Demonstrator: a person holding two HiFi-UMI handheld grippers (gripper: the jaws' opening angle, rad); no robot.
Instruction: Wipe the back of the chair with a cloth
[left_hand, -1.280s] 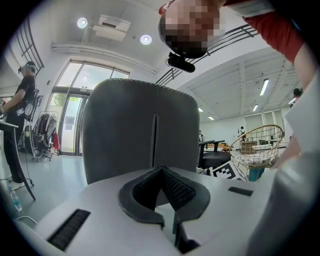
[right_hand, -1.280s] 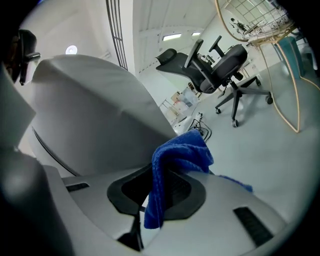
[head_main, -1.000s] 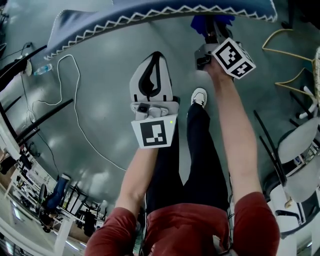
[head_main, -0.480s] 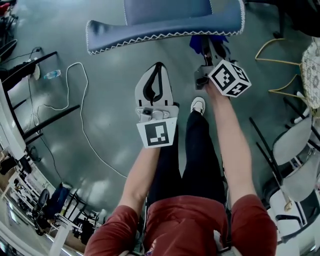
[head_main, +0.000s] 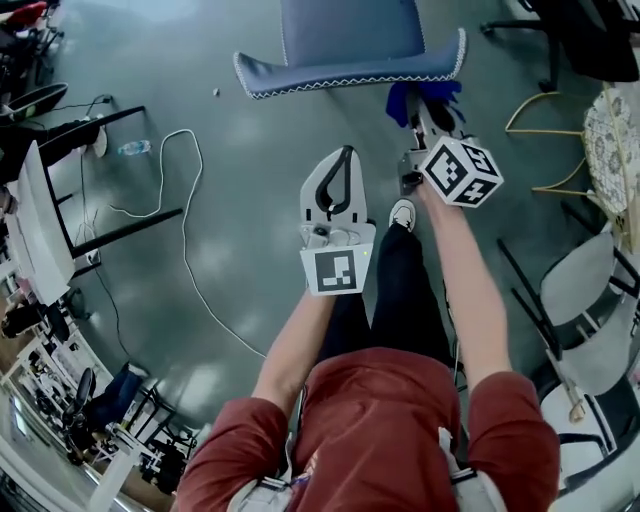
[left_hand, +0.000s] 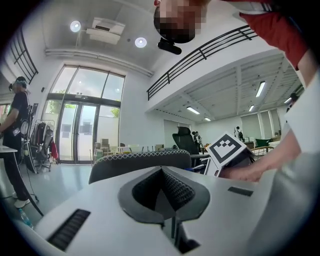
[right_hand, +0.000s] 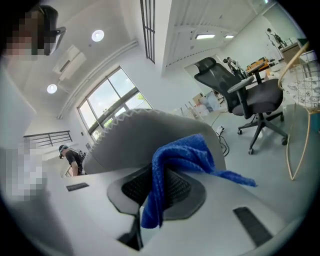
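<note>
A blue chair (head_main: 350, 40) with a white-stitched back edge (head_main: 345, 76) stands ahead of me on the grey floor. My right gripper (head_main: 428, 108) is shut on a blue cloth (head_main: 412, 98), just below the right end of the chair's back. In the right gripper view the cloth (right_hand: 182, 160) hangs from the right gripper (right_hand: 159, 186), with the chair's back (right_hand: 145, 132) close behind it. My left gripper (head_main: 345, 155) is shut on nothing, a little short of the back. The left gripper (left_hand: 162, 172) points at the chair's back (left_hand: 140, 161) in its own view.
A white cable (head_main: 180, 235) loops over the floor at the left, near black desk legs (head_main: 110, 170) and a water bottle (head_main: 135, 148). White chairs (head_main: 585, 300) and a wire basket (head_main: 612, 130) stand at the right. A black office chair (right_hand: 245, 97) is beyond.
The chair's back now looks smaller and farther off in the head view. Both grippers sit slightly more to the right. The cloth stays in the right gripper.
</note>
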